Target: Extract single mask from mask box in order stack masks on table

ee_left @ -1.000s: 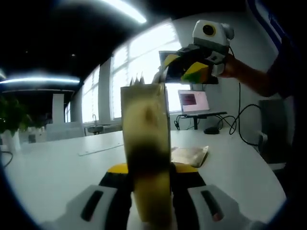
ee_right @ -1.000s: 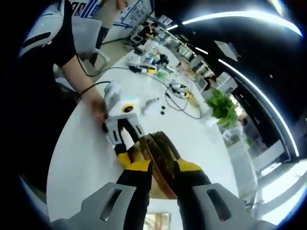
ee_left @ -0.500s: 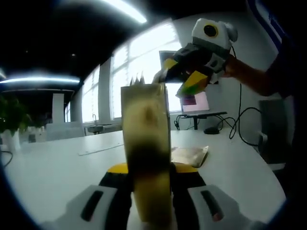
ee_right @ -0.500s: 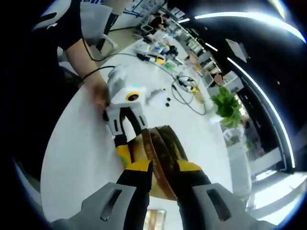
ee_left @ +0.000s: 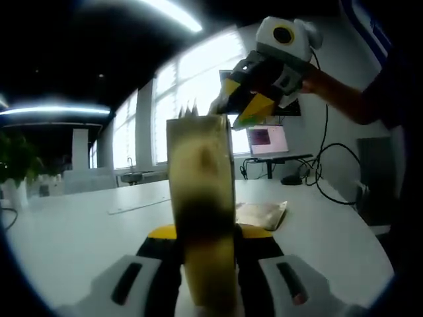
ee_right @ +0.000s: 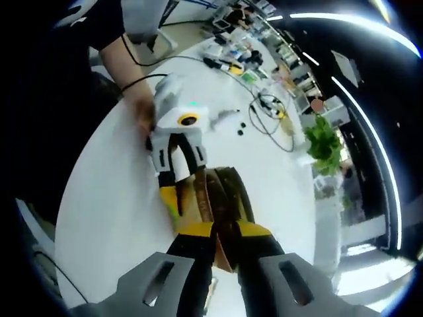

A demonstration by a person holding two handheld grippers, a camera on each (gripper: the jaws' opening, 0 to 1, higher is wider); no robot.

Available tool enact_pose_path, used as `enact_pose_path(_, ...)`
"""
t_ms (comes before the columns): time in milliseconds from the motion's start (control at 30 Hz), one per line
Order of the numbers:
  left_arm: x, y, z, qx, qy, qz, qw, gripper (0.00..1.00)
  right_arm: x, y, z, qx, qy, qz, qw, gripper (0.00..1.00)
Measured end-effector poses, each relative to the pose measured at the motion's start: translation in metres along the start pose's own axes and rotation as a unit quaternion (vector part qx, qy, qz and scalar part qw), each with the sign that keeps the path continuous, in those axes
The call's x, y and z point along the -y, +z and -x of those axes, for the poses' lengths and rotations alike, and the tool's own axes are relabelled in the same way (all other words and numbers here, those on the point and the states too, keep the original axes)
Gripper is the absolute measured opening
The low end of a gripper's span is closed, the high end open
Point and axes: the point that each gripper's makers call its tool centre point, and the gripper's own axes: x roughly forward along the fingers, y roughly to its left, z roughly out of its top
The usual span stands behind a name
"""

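Left gripper (ee_left: 205, 261) jaws clamp the mask box (ee_left: 200, 198) upright over the white surface (ee_left: 86, 231). Right gripper (ee_left: 246, 107) jaws narrow at the box's top opening, pinching what looks like a mask edge (ee_left: 188, 109). Extraction step; next: lift straight out, stack on the masks (ee_left: 261, 212) behind.

- 2 grippers: left gripper (ee_right: 177, 173), right gripper (ee_left: 246, 105)
- 1 mask box (ee_left: 200, 191), brown, upright
- 1 flat packet (ee_left: 261, 213) on table (ee_left: 79, 231)
- 1 monitor (ee_left: 267, 139), lit
- 1 potted plant (ee_right: 324, 145)
- 1 person's hand (ee_right: 142, 113) on left gripper
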Motion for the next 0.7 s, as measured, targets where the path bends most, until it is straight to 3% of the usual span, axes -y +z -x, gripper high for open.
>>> enact_pose_path(467, -0.002, 0.001, -0.001, 0.000, 0.000, 0.002, 1.0000, 0.34, 0.001, 0.004, -0.005, -0.037, 0.027, 0.046, 0.9979, 0.07)
enact_pose_path(567, -0.001, 0.002, -0.001, 0.000, 0.000, 0.001, 1.0000, 0.34, -0.005, 0.002, -0.005, -0.044, 0.051, 0.050, 0.9965, 0.04)
enact_pose_path(700, -0.002, 0.002, -0.001, 0.000, 0.000, 0.000, 1.0000, 0.34, -0.012, 0.002, -0.011, -0.051, 0.057, 0.063, 0.9951, 0.04)
